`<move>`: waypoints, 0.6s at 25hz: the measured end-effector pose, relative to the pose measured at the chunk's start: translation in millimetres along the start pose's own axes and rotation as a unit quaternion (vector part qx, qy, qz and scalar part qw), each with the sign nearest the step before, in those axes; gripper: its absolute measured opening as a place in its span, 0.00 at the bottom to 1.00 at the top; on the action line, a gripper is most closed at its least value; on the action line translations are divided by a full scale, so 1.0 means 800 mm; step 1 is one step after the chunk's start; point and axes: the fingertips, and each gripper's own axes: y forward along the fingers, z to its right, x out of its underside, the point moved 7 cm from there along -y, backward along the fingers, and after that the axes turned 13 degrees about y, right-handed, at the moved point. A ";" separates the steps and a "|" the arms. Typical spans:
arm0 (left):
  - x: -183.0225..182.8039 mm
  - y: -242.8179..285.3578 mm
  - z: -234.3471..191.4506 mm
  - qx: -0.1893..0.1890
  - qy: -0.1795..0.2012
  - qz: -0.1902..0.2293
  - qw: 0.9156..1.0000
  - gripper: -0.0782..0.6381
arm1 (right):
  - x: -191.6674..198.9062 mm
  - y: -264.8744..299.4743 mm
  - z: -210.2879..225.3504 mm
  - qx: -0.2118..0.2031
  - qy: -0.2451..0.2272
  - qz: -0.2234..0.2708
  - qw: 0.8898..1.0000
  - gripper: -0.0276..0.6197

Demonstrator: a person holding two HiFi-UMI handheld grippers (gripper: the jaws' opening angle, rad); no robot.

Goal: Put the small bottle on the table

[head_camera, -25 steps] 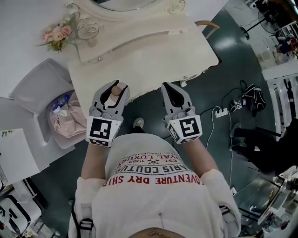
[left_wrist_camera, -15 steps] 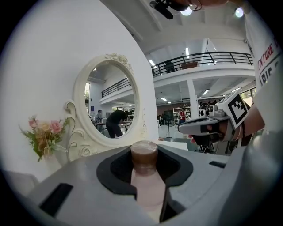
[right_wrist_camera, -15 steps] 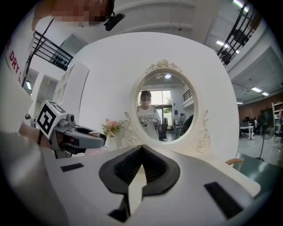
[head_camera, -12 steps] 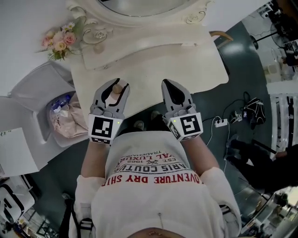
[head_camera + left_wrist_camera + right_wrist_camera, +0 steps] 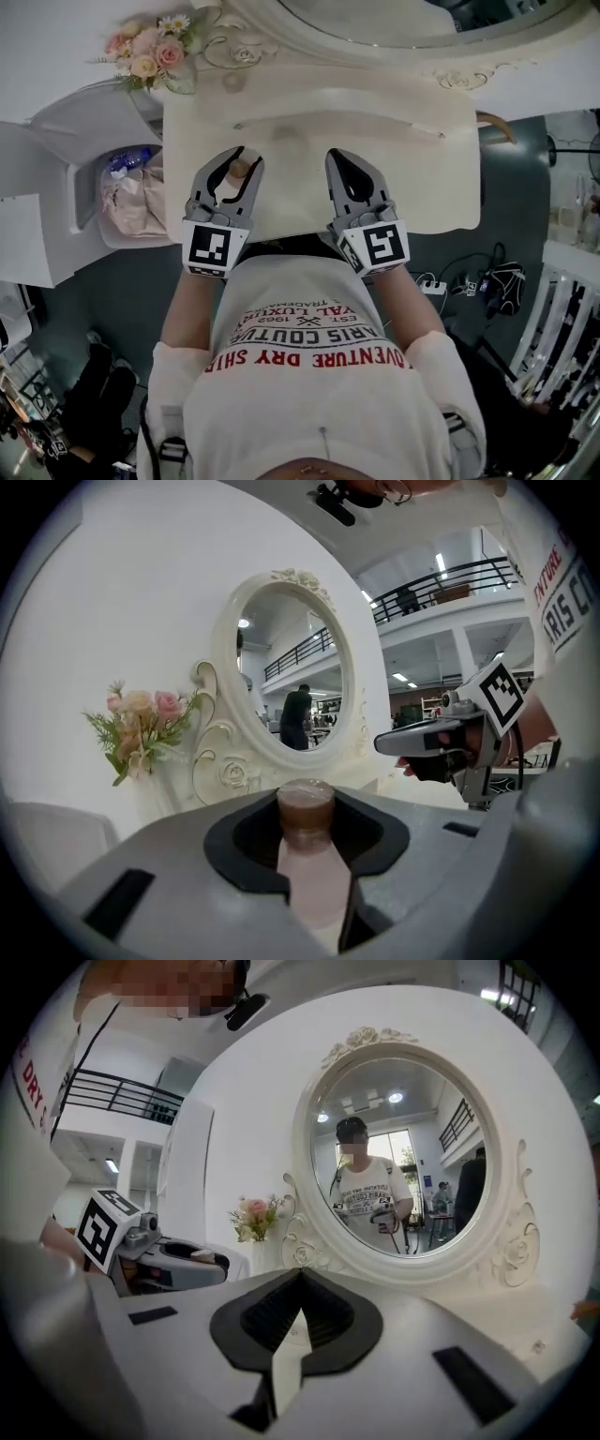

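While left gripper [image 5: 238,163] clamps small bottle [image 5: 309,869], shirt [image 5: 319,403] reads "ADVENTURE DRY".

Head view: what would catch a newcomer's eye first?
The left gripper clamps a small bottle, pale with a brown cap, over the near part of the cream dressing table. Beside it the right gripper is shut and empty. At the back stand an ornate oval mirror and, left, pink flowers.
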 end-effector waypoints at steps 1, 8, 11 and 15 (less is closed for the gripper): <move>0.007 0.006 0.000 -0.010 -0.003 -0.006 1.000 0.29 | 0.002 0.008 0.007 -0.010 -0.001 -0.006 1.000 0.04; 0.069 0.047 0.003 -0.051 -0.017 -0.043 0.998 0.29 | 0.038 0.056 0.051 -0.053 -0.003 -0.045 0.998 0.04; 0.092 0.059 0.010 -0.056 -0.026 -0.059 0.996 0.29 | 0.058 0.072 0.063 -0.066 0.006 -0.059 0.996 0.04; 0.121 0.072 0.012 -0.066 -0.041 -0.077 0.994 0.29 | 0.083 0.091 0.074 -0.077 0.015 -0.081 0.994 0.04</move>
